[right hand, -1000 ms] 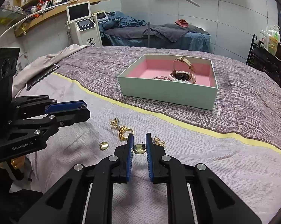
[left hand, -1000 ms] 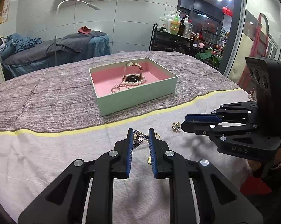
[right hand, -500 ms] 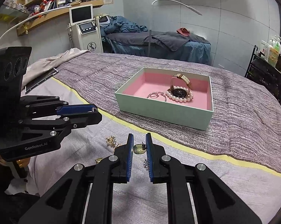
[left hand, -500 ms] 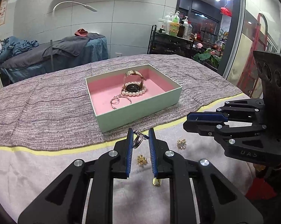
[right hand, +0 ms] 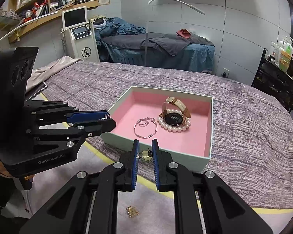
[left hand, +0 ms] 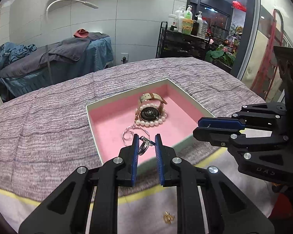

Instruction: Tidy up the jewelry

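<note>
- Both grippers are carrying small pieces toward the box (right hand: 158, 157), which sits on the grey-purple bed cover past its yellow stripe.
- The left gripper (left hand: 146, 143) is clamped on a silver ring (left hand: 143, 146), poised above the box's near wall over the pink lining.
- The right gripper (right hand: 145, 149) pinches a small gold earring (right hand: 144, 155), just short of the box's near edge.
- Already inside: a watch (right hand: 172, 117) ringed by a pearl bracelet (right hand: 173, 128), with a thin chain (right hand: 145, 129) beside them.
- Next, I'd judge, each gripper must clear the wall, lower, then release over bare lining.
- A gold trinket (right hand: 132, 211) lies on the pale sheet near the front edge; its shape is too small to tell.
</note>
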The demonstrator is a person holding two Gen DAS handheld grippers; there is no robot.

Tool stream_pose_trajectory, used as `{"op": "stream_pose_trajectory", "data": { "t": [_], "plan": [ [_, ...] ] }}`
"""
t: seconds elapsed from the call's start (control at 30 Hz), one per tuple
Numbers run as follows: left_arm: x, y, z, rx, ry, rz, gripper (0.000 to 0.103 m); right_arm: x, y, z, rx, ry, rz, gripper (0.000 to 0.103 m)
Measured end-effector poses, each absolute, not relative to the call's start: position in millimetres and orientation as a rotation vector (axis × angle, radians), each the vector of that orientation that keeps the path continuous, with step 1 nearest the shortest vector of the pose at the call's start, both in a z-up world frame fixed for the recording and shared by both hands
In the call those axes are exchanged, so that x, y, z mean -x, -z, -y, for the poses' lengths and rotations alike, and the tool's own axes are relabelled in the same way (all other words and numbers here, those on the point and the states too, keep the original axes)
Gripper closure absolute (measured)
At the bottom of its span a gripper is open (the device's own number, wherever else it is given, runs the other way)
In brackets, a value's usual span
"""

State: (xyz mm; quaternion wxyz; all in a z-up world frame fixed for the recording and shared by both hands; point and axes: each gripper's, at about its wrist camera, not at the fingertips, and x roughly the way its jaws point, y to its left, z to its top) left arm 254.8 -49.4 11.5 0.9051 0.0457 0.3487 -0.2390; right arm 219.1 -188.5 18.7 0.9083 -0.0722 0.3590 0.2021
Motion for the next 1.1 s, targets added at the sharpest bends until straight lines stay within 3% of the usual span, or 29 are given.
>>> {"op": "stream_pose_trajectory", "data": {
  "t": [0.4, 0.77, 0.93, 1.03, 1.1],
  "plan": [
    [-342, 19, 66, -0.123, 0.418, -0.875, 0.086, -296, 9, 186, 0.136, -0.347, -0.877, 0.090],
    [-349, 29, 74, -0.152, 0.409, -0.880, 0.086, -315, 30, 179, 0.170, -0.333, -0.946, 0.090],
    [-341, 18, 69, -0.170, 0.387, -0.839, 0.085, -311, 31, 177, 0.204, -0.328, -0.921, 0.082],
    [-333, 3, 63, -0.171, 0.375, -0.785, 0.066, -306, 26, 178, 0.216, -0.323, -0.890, 0.081],
    [-324, -11, 54, -0.151, 0.356, -0.734, 0.042, -299, 21, 181, 0.216, -0.325, -0.862, 0.070]
  ]
}}
